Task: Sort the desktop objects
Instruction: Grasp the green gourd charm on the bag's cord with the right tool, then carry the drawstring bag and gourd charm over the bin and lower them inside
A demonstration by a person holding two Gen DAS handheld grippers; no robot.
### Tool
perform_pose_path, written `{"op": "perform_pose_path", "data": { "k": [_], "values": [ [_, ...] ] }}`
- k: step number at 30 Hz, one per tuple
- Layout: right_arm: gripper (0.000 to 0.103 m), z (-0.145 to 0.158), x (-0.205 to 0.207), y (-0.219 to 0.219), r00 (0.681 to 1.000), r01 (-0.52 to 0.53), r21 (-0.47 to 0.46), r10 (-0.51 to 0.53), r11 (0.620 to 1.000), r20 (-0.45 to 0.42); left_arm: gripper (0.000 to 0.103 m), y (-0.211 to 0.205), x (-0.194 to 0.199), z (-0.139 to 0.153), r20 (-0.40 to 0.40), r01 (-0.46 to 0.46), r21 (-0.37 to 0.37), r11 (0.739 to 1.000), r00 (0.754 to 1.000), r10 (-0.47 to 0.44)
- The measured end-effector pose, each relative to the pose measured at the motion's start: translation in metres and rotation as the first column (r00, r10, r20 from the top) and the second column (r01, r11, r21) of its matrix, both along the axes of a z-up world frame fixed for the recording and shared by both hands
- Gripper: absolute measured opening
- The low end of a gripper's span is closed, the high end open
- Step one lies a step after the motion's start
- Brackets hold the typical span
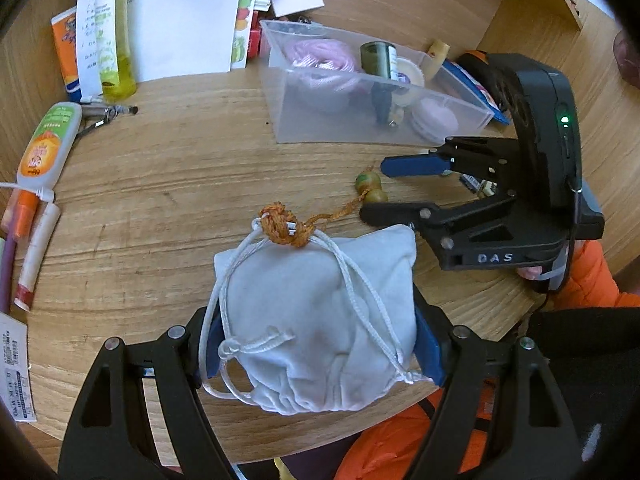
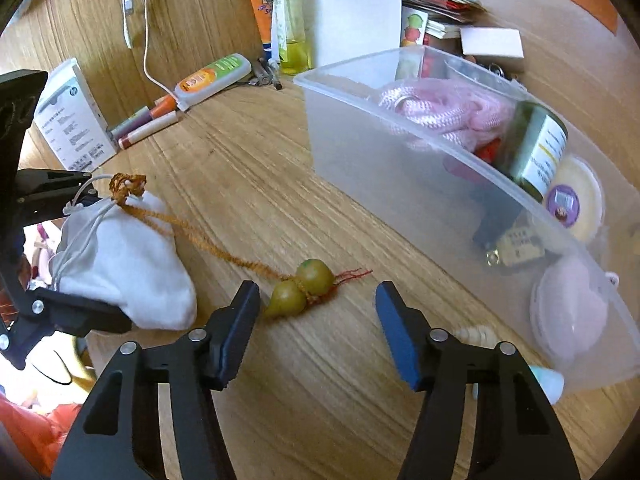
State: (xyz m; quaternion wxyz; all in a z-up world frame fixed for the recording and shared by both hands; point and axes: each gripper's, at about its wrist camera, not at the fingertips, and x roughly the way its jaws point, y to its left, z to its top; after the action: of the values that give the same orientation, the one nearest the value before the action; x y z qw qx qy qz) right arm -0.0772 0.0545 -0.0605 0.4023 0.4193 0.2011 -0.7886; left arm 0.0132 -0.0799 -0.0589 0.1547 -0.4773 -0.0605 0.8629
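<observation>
My left gripper is shut on a white drawstring pouch, held near the table's front edge; the pouch also shows in the right wrist view. An orange braided cord runs from the pouch top to a green gourd charm lying on the table. My right gripper is open, its fingertips on either side of the gourd charm and just short of it. In the left wrist view the right gripper sits at the gourd charm.
A clear plastic bin holds pink rope, a green can and small items. Tubes, pens, papers and a white box lie along the back and left of the wooden table. The bin also shows in the left wrist view.
</observation>
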Motion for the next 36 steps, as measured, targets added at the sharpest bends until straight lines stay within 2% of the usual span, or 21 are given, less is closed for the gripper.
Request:
{"op": "perform_pose_path", "data": {
  "k": [2, 4, 7, 15, 25, 36],
  "values": [
    [0.037, 0.000, 0.003, -0.005, 1.000, -0.008, 0.008, 0.009, 1.000, -0.030, 0.077, 0.000, 0.000, -0.002, -0.003, 0.001, -0.005, 1.000, 1.000, -0.001],
    [0.031, 0.000, 0.005, -0.007, 0.999, -0.019, 0.002, 0.019, 1.000, -0.032, 0.077, 0.001, 0.000, -0.003, -0.007, 0.004, -0.011, 1.000, 1.000, -0.004],
    [0.017, 0.000, 0.008, -0.011, 0.999, -0.029, -0.003, 0.029, 1.000, -0.045, 0.077, 0.001, -0.001, -0.004, -0.011, 0.004, -0.013, 1.000, 1.000, -0.004],
    [0.017, 0.006, 0.012, -0.003, 0.999, -0.005, -0.036, 0.004, 0.999, -0.038, 0.077, -0.002, -0.009, 0.005, -0.054, -0.039, -0.009, 0.999, 0.998, 0.038],
    [0.017, 0.061, 0.002, 0.042, 0.988, 0.078, -0.151, -0.097, 0.985, -0.121, 0.077, 0.019, -0.031, 0.044, -0.153, -0.006, -0.033, 0.999, 0.988, 0.001],
    [0.017, 0.116, -0.031, 0.090, 0.950, 0.170, -0.248, -0.225, 0.954, -0.215, 0.077, 0.041, -0.084, 0.074, -0.215, -0.020, -0.091, 0.996, 0.977, 0.000]
  ]
}}
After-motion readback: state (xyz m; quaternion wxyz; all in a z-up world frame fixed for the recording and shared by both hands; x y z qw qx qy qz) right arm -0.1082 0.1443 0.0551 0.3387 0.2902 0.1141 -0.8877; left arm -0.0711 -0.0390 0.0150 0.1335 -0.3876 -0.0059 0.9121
